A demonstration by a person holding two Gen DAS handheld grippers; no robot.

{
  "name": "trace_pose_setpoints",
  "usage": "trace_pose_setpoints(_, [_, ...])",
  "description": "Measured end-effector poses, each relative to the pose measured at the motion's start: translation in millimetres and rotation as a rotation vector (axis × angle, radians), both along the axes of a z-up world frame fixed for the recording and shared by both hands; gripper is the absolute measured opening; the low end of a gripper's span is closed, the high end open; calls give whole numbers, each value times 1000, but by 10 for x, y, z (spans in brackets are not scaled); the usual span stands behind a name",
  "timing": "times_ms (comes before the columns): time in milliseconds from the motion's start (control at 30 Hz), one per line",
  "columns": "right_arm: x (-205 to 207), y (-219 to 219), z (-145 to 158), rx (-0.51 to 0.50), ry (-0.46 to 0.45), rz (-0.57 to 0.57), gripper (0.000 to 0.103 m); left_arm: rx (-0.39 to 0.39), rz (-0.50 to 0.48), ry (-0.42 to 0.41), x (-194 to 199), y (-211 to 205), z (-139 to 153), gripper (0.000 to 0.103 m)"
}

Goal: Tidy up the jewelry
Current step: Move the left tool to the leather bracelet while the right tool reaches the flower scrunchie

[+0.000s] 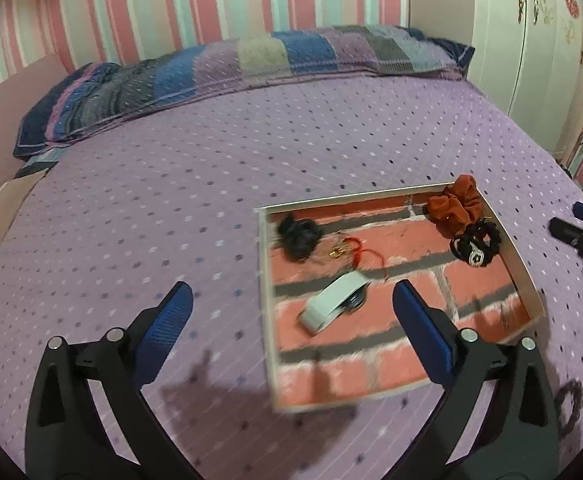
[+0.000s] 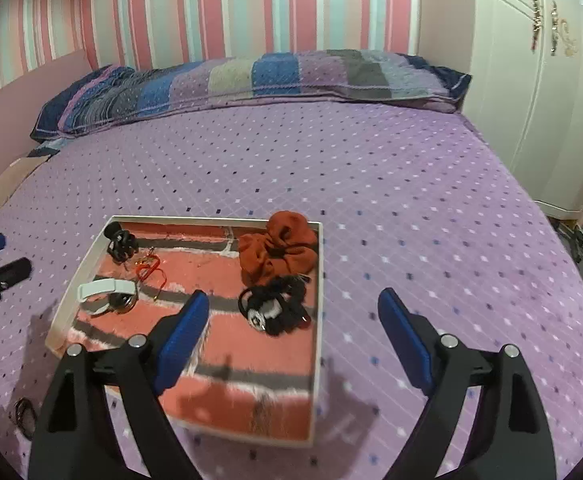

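A shallow white-rimmed tray with a red brick-pattern floor lies on the purple bed. Inside it are a rust-orange scrunchie, a black hair tie with a white charm, a black clip, a red cord with gold bits and a white watch. My left gripper hangs open above the tray's left edge, nothing between its fingers. My right gripper hangs open over the tray's right edge, holding nothing.
A dark bracelet lies on the purple dotted bedspread beside the tray. A patchwork pillow runs along the striped wall. A white wardrobe stands at the right.
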State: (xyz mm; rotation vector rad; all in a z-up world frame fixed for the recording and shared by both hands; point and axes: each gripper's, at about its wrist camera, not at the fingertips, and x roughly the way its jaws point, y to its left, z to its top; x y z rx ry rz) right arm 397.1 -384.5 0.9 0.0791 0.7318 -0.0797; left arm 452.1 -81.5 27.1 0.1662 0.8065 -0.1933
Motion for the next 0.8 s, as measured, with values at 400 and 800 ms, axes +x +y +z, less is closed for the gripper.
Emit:
trace_pose_setpoints(400, [-1194, 113, 28, -66, -59, -79, 86, -86, 58, -5, -864, 747, -195, 98])
trace_pose_setpoints(800, [-1935, 589, -506, -69, -28, -98, 86, -137, 101, 27, -1519, 1051, -701, 98])
